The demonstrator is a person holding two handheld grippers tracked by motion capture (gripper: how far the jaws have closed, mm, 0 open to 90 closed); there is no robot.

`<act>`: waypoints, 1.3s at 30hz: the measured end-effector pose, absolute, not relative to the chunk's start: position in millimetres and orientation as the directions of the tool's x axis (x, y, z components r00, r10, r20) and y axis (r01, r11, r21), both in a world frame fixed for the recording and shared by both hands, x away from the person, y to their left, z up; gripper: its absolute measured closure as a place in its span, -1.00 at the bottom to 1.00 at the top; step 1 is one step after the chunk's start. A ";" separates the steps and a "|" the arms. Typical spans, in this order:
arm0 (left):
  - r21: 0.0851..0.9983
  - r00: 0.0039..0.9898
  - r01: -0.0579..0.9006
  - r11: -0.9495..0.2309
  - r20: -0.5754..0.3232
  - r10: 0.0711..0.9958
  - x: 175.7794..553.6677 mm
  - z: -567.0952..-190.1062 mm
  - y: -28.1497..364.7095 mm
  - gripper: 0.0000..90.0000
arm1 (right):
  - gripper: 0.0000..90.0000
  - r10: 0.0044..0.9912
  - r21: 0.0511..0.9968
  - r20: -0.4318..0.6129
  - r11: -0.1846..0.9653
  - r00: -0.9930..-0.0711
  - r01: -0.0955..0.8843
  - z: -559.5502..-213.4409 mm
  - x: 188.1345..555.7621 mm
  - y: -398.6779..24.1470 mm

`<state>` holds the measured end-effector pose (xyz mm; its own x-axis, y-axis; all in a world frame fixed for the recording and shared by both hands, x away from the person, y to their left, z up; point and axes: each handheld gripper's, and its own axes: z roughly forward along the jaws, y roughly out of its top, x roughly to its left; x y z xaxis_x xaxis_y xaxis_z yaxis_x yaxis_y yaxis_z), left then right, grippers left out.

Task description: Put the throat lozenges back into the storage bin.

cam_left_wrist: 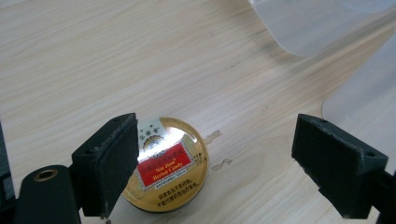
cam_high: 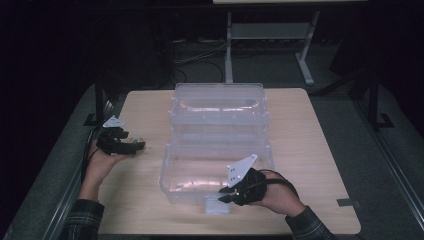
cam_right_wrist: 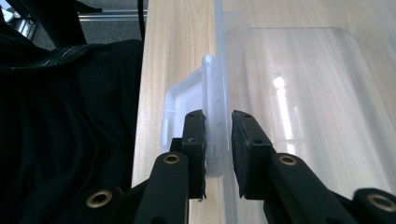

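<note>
Hovering left hand-held gripper (cam_left_wrist: 215, 163), jaws wide, over tin (cam_left_wrist: 170, 170)

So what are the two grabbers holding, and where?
The right gripper pinches the clear box's front wall. The left gripper holds nothing; its jaws straddle the candy tin.

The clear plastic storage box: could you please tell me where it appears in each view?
High view: the clear plastic storage box sits mid-table.
Left gripper view: top right corner.
Right gripper view: centre and right, wall gripped by right gripper.
Shared landmark: pale wooden tabletop.
</note>
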<state>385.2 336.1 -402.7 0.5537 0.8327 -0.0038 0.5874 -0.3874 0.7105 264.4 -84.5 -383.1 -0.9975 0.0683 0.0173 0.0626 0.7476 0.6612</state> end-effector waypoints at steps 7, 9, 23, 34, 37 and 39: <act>0.694 0.549 0.592 -0.409 0.023 0.835 389.7 -418.3 339.0 -0.71 | 0.68 0.069 0.661 0.017 0.748 -0.997 0.063 -383.1 264.6 -84.5; 0.684 0.547 0.598 -0.417 0.032 0.836 392.3 -422.1 340.1 -0.71 | 0.68 0.069 0.661 0.018 0.748 -0.997 0.064 -383.1 264.6 -84.5; 0.685 0.523 0.616 -0.389 0.015 0.852 409.2 -438.3 349.6 -0.71 | 0.68 0.072 0.663 0.021 0.746 -0.997 0.068 -383.3 264.6 -84.5; 0.654 0.528 0.634 -0.414 0.025 0.849 416.8 -449.3 348.7 -0.71 | 0.68 0.074 0.662 0.024 0.746 -0.997 0.071 -383.3 264.7 -84.6; 0.649 0.529 0.638 -0.414 0.020 0.848 417.8 -451.3 348.1 -0.69 | 0.68 0.073 0.662 0.023 0.746 -0.997 0.070 -383.3 264.7 -84.6; 0.635 0.535 0.646 -0.424 0.021 0.845 419.2 -452.8 347.9 -0.69 | 0.68 0.074 0.662 0.024 0.746 -0.997 0.071 -383.3 264.7 -84.6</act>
